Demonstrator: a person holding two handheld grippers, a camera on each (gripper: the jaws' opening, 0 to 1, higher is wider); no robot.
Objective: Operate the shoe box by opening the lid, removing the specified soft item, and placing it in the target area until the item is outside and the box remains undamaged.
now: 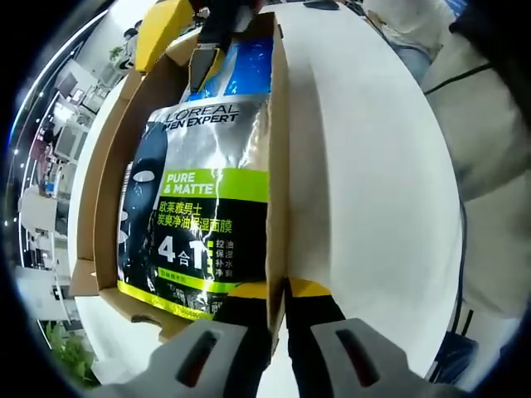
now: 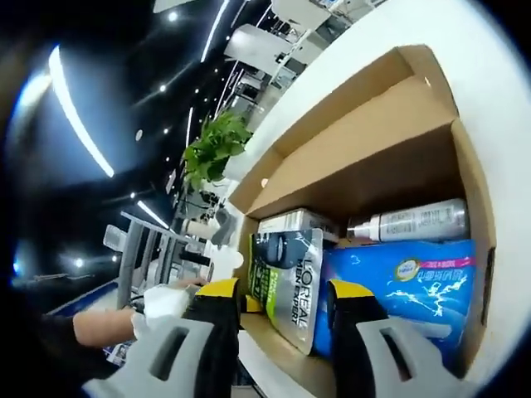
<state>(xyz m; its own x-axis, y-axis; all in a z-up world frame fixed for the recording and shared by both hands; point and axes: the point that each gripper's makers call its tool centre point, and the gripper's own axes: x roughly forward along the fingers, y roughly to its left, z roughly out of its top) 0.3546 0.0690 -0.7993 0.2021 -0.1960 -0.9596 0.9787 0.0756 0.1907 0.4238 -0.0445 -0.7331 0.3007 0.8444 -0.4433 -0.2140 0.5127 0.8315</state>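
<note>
Gripping box wall (image 1: 278,166), left tongs (image 1: 278,292); right tongs (image 2: 284,300) straddling pouch (image 2: 290,278), open.

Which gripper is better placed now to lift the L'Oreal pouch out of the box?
Right, probably. The right gripper has its jaws on either side of the L'Oreal pouch, while the left gripper pinches the box wall.

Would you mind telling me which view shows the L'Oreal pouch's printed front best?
The left gripper view: the L'Oreal pouch faces the camera there, its label readable, lying in the cardboard box. The right gripper view catches the pouch obliquely, between that gripper's jaws.
</note>
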